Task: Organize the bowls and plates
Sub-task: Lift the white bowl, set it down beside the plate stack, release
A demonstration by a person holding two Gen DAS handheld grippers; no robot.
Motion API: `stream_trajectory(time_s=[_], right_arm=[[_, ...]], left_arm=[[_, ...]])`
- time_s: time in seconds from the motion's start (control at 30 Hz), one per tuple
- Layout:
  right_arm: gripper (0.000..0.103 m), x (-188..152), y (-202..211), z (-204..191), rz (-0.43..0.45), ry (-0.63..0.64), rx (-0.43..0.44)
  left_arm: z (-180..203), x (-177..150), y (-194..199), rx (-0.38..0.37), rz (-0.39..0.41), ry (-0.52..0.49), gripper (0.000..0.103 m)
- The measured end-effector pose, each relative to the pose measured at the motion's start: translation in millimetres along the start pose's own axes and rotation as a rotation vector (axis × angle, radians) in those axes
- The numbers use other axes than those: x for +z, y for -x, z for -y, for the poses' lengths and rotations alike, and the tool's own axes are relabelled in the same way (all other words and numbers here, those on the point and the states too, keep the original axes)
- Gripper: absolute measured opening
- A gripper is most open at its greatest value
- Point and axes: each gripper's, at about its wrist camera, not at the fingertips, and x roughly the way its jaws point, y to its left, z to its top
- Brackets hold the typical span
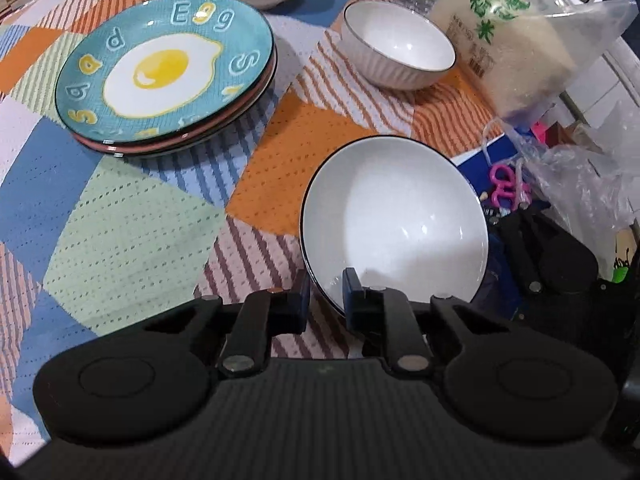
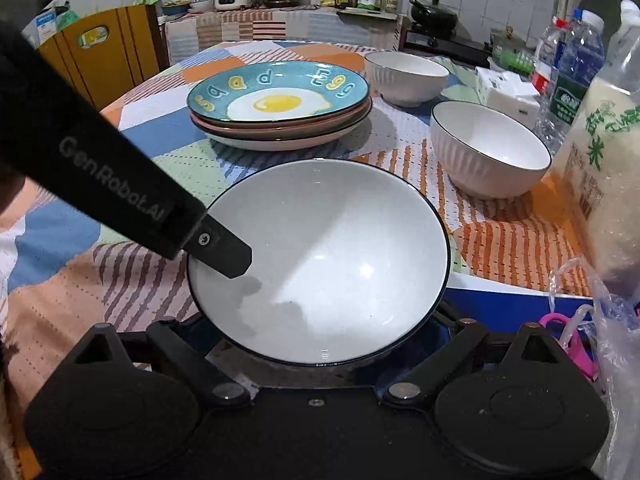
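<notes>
Left claw (image 1: 326,300) pinching wide bowl (image 1: 396,220) rim, right claw's state unclear.

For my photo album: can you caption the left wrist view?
Left gripper shut on the rim of a white bowl, beside stacked egg plates.

The wide white bowl (image 2: 340,248) looks like glazed ceramic, smooth and glossy, with a thin dark rim; the two ribbed bowls (image 2: 490,152) share that glaze; the egg-print plate (image 2: 280,96) shines too; the worktop's patchwork cloth (image 1: 132,220) is woven, matt and dimpled; the left tool (image 1: 326,300) is matt black plastic with metal pins; the rice bag (image 1: 520,40) is clear crinkled plastic.
</notes>
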Motion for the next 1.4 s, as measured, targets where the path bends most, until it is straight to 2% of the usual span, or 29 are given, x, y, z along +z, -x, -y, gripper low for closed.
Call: stream_trajectory(time_s=[0.37,0.63,0.87,1.03,1.17,1.4], right_arm=[[0.097,15.3,16.1,-28.7,0.045,0.039,0.034],[0.097,41.0,13.2,-55.4,0.108,0.071,0.097],[0.097,49.1,-7.2,-70.5,0.082,0.119,0.131],[0.097,46.4,-25.1,-72.2,0.03,0.092,0.166],[0.096,41.9,-31.8,-81.7,0.015,0.144,0.147],[0.094,46.5,-31.7,-78.9,-0.015,0.107,0.151]], left_arm=[[-17.7,-9.2,36.6,0.04,-0.002,-0.008,0.015],[-53.4,-14.9,70.8,0.074,0.05,0.04,0.016],[-76.6,-19.0,60.9,0.1,0.019,0.096,0.016],[-84.7,-23.4,43.2,0.111,-0.011,0.11,0.016],[-88.9,-27.9,29.5,0.119,-0.043,0.129,0.016],[-90.3,-25.9,32.4,0.088,-0.061,0.153,0.02]])
